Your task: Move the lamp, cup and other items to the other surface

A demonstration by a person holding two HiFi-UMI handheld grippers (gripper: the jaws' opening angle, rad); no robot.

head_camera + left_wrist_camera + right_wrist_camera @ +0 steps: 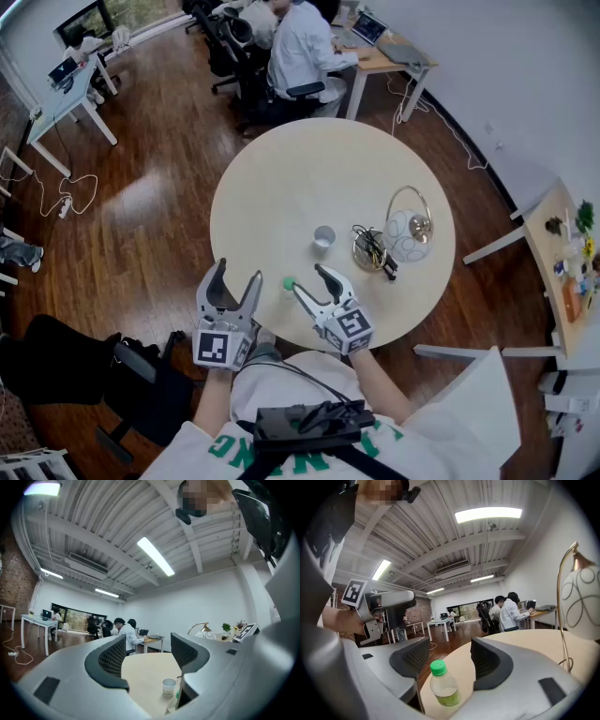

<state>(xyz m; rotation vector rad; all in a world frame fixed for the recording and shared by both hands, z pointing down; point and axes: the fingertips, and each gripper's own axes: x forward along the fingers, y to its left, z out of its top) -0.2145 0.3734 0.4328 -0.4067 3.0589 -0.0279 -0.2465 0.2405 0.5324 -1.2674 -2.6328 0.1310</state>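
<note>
The lamp, with a white globe shade under a gold arc, is seen on the right part of the round table. A tangle of black cable is piled on its round gold base. The white cup stands upright just left of that base, apart from it, near the table's middle. A small clear bottle with a green cap is placed upright close to the table's near edge, well apart from the cup.

The right gripper is held at that near edge. Its 2 jaws are spread, with the bottle standing in the gap between them, nearer the left jaw. In the right gripper view neither pad is seen pressing on it.

The left gripper is held level at the table's near-left edge. Its jaws are spread wide with nothing gripped. In the left gripper view the cup is seen farther off on the tabletop through the gap.

Beyond the table, a person in a white shirt is seated at a desk. A light side surface with small plants lies at the far right.
</note>
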